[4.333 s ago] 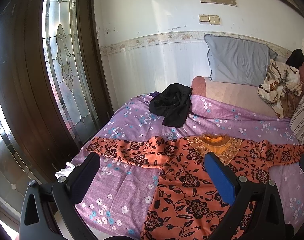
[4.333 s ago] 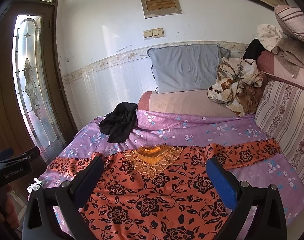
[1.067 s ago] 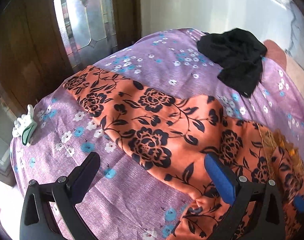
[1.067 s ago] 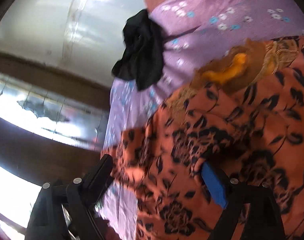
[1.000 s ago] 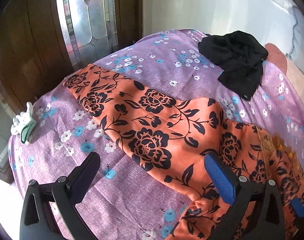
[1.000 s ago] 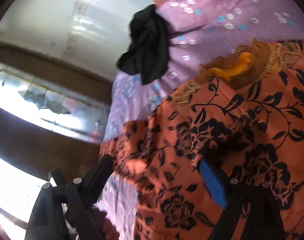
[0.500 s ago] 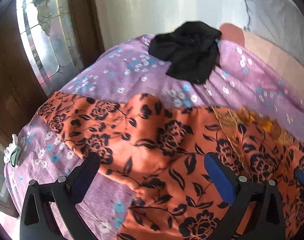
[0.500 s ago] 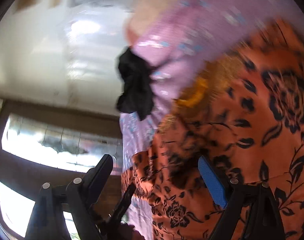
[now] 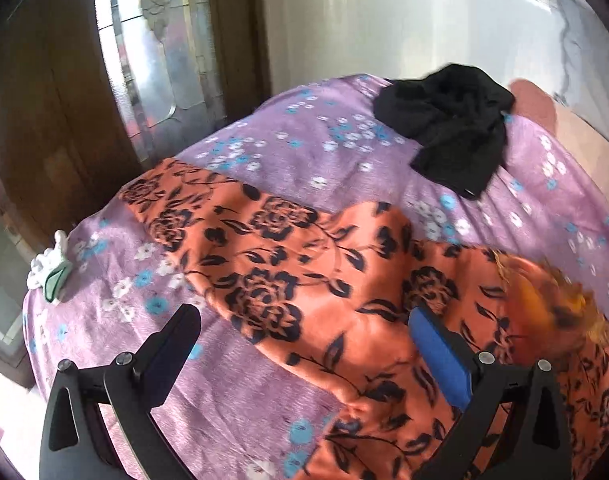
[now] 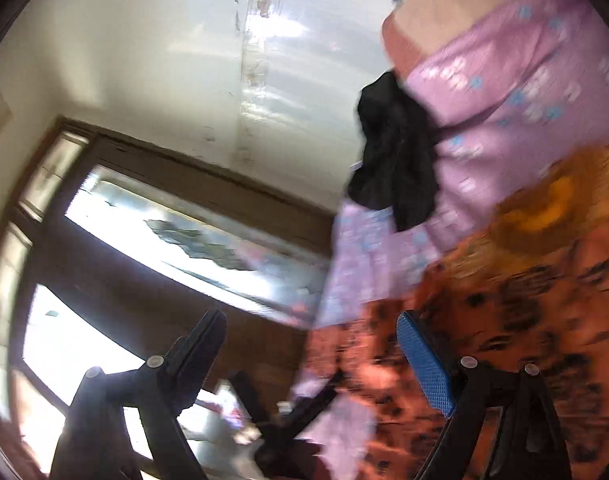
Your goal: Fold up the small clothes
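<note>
Now, our left claw [image 9: 300, 344] points down at the bed, its two fingers spread wide with nothing pinched between them. Below it lies the orange dress [image 9: 324, 280] with black flowers, flat on the purple bedspread [image 9: 304, 144]. One sleeve runs out toward ten o'clock in the left wrist view and ends near the edge of the bed. The blue-padded finger [image 9: 436, 344] at four o'clock hangs over the body of the dress; the black finger [image 9: 172, 344] at seven o'clock hangs over bare bedspread just beside the sleeve. We cannot tell whether either finger touches cloth. The dress's gold neckline [image 9: 544, 292] sits at three o'clock, blurred.

A black garment [image 9: 448, 128] lies crumpled at one o'clock, well apart from the dress, on the far part of the bedspread. A small white and green clip [image 9: 48, 272] rests at nine o'clock near the bed's edge. Behind the bed stand a wooden door with a glass pane [image 9: 152, 60] and a pale wall [image 9: 384, 20].

Our right claw [image 10: 312, 344] is likewise spread, nothing between its fingers. Its view is rolled hard and smeared. The dress [image 10: 524, 340] fills four o'clock there, the bedspread [image 10: 504, 72] two o'clock, the black garment [image 10: 396, 152] between them near the middle. Its blue pad [image 10: 424, 364] stands over the dress edge. At six o'clock a dark shape shows low in the right wrist view; too blurred to name.
</note>
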